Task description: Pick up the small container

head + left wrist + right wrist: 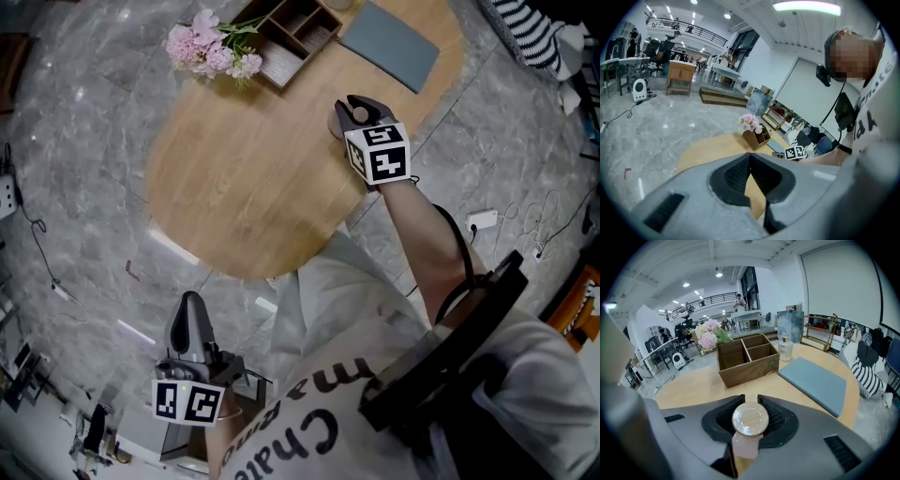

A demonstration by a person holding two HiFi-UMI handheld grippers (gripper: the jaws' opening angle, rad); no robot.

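The small container (750,420) is a pale pink jar with a round beige lid. It sits between the pads of my right gripper (750,401), which is shut on it. In the head view this gripper (356,112) is over the right edge of the oval wooden table (244,178), and the container (360,115) shows as a small beige spot between its fingertips. Whether the jar's base touches the table I cannot tell. My left gripper (190,305) hangs low over the floor, off the table's near edge. Its jaws (750,157) meet at the tips with nothing between them.
A wooden divided box (747,359) stands at the table's far side with pink flowers (708,336) to its left and a small bottle (785,348) to its right. A grey-blue mat (813,383) lies right of the box. Grey marble floor (84,169) surrounds the table.
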